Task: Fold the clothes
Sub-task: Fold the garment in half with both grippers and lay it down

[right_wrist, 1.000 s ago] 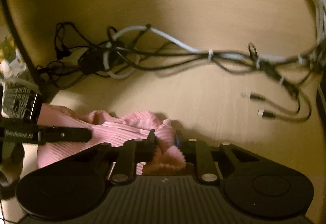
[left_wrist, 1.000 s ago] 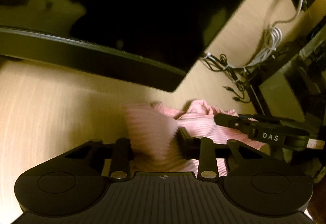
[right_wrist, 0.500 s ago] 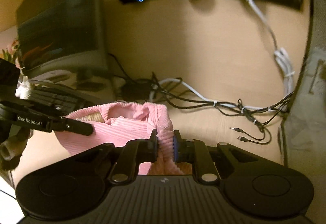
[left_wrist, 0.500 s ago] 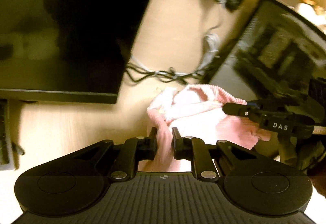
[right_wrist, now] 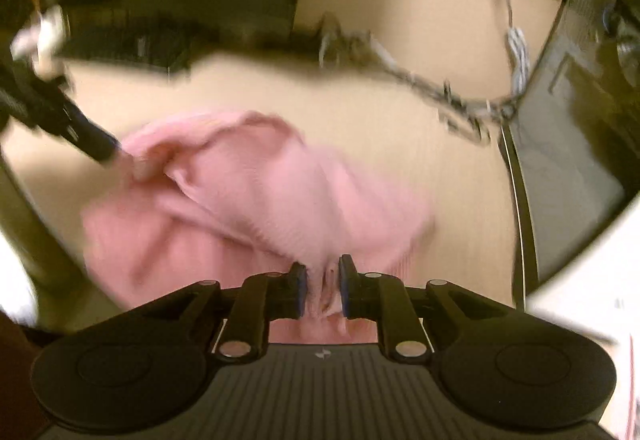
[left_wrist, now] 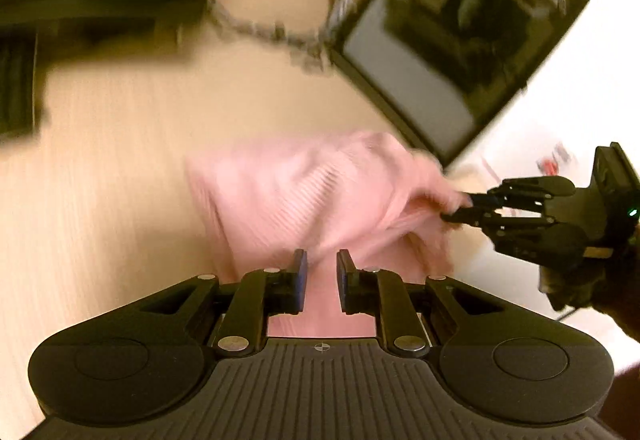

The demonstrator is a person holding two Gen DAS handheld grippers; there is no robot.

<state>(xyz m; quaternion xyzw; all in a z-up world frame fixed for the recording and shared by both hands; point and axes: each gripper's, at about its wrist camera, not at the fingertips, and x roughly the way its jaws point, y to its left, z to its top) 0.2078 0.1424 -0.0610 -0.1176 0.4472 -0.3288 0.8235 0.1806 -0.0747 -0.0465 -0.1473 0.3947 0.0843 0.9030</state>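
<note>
garment: pink ribbed garment point(left_wrist: 304, 196) held bunched between both grippers, above the desk point(left_wrist: 120, 144); heavy motion blur, so the folds are hard to read.
left gripper: left gripper point(left_wrist: 321, 272) pinches a bunch of the pink fabric; jaws narrow, and they have just opened slightly, with cloth still running up between the pads.
right gripper: right gripper point(right_wrist: 323, 280) clamps a pleated wad of the same garment; jaws have just eased apart a little, fabric still in the gap.
change: a second ago the garment lay crumpled back by the cable bundle point(right_wrist: 460, 100); now it is lifted and pulled well forward of the cables, toward open desk.
spread: the two grip points sit further apart than before, and the cloth between them looks more stretched, less of a heap.
landmark: garment is now near the monitor point(left_wrist: 452, 36), in front of the cables, with nothing under it but bare wood.
task meaning: looks like the carry-and-shake-out step; no fold made yet.
risk: both grips are loosening slightly mid-swing, so a corner could slip.
</note>
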